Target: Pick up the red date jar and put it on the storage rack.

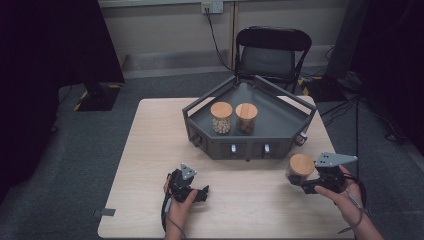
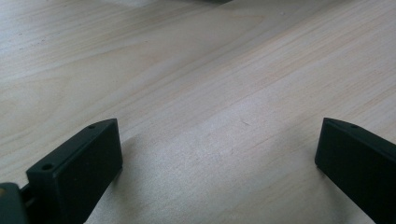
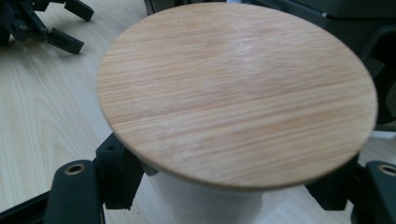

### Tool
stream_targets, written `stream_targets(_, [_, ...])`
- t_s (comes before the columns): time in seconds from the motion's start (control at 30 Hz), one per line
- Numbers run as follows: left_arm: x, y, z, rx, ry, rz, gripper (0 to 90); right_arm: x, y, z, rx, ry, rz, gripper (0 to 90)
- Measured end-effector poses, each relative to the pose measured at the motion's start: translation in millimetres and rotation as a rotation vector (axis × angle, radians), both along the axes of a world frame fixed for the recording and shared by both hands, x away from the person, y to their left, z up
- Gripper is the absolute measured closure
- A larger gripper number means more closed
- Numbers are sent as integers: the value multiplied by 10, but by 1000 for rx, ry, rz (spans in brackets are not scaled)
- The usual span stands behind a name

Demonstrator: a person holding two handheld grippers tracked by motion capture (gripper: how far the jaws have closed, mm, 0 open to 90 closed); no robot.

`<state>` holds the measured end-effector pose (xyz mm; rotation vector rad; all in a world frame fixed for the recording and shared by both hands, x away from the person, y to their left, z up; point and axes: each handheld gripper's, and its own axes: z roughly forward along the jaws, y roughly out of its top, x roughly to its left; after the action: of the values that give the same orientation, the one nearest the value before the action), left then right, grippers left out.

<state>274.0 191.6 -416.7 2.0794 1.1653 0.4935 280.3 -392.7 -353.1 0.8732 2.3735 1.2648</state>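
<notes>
Right gripper (image 1: 303, 184) pinches jar (image 1: 299, 169) below wooden lid (image 3: 238, 93), near right of tray (image 1: 280, 145). Glass likely smooth, fragile, moderately heavy: grip body, not lid. Left gripper (image 1: 201, 192) spread, empty.

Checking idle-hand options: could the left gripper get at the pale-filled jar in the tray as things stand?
Probably yes. The left gripper rests open and empty on the table, and the pale-filled jar stands near the tray front on that side. It would have to lift over the tray's front wall; the brown-filled jar stands close beside it.
</notes>
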Motion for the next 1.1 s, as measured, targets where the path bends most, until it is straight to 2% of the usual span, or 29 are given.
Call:
stream_targets(0.4, [0, 0, 0, 0, 0, 0, 2, 104, 5, 212, 1, 20, 20, 259])
stream_targets(0.67, [0, 0, 0, 0, 0, 0, 2, 178, 3, 418, 5, 32, 42, 259])
stream_targets(0.77, [0, 0, 0, 0, 0, 1, 2, 221, -9, 472, 20, 43, 51, 259])
stream_targets(1.1, [0, 0, 0, 0, 0, 0, 2, 299, 76, 689, -20, 32, 49, 259])
